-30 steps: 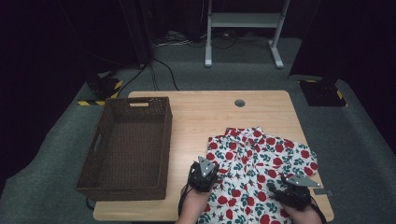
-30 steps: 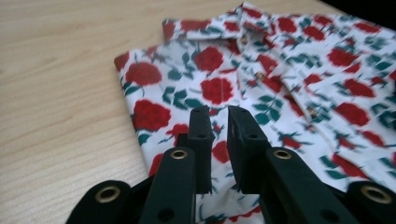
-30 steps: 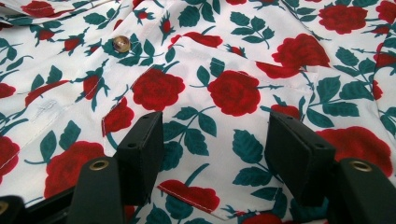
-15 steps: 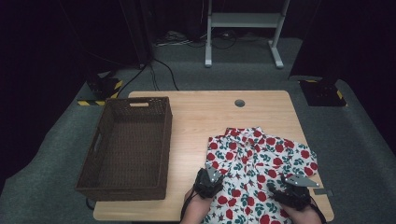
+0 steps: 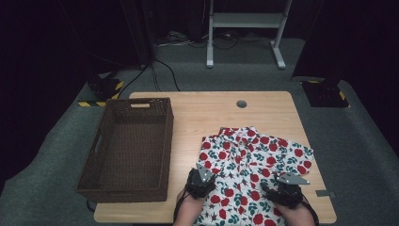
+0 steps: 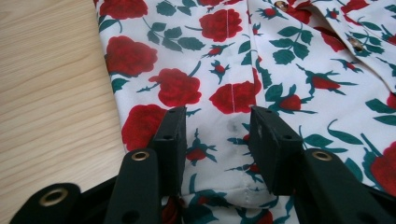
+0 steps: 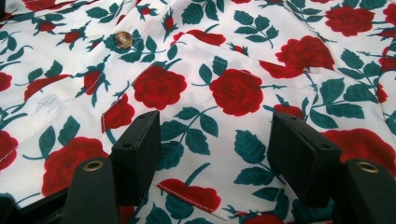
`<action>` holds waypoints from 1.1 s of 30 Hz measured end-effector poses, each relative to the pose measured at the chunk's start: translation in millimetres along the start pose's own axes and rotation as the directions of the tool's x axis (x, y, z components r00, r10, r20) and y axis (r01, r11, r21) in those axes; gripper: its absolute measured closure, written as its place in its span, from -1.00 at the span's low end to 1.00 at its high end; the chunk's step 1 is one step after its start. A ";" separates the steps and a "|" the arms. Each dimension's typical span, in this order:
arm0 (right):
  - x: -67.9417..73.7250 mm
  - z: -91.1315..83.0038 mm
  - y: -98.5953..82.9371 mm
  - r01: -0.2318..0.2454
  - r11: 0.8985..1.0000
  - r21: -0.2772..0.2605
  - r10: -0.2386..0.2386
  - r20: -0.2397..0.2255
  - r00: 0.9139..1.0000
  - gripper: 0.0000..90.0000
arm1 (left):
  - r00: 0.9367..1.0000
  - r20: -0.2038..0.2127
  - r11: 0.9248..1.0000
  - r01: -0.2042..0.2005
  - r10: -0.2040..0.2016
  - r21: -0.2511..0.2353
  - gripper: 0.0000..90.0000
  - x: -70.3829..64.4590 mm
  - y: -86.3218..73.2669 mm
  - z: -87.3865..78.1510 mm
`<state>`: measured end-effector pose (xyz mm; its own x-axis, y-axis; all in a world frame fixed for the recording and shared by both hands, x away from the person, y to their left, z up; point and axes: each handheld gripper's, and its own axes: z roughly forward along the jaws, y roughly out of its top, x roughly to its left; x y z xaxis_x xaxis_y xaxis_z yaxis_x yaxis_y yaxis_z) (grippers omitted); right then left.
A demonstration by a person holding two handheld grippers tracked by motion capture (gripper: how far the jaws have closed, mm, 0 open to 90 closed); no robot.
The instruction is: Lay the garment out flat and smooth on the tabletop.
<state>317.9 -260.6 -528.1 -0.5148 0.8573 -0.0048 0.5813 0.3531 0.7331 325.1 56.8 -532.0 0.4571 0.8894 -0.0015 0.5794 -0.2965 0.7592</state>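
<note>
— Lying flat on the right half of the light wooden table: a white shirt printed with red roses and green leaves. Where are the grippers?

— Left gripper and right gripper hover at its near hem (jaws spread on both, cloth showing between them, nothing pinched).

— And beside it?

— A dark brown woven basket sits on the table's left half, well apart from the shirt.
</note>
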 end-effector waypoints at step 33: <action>-76.8 -6.5 28.3 -0.160 0.986 -0.035 0.164 0.209 0.964 0.08 | 0.999 0.029 1.000 -0.025 0.025 0.014 -0.23 27.8 -12.9 -11.9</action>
<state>369.7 -318.8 -502.6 -0.2693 0.9627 -0.0262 0.6336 0.1975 0.7480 322.3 89.5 -534.1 0.4909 0.8712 -0.0016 0.5773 -0.3239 0.7495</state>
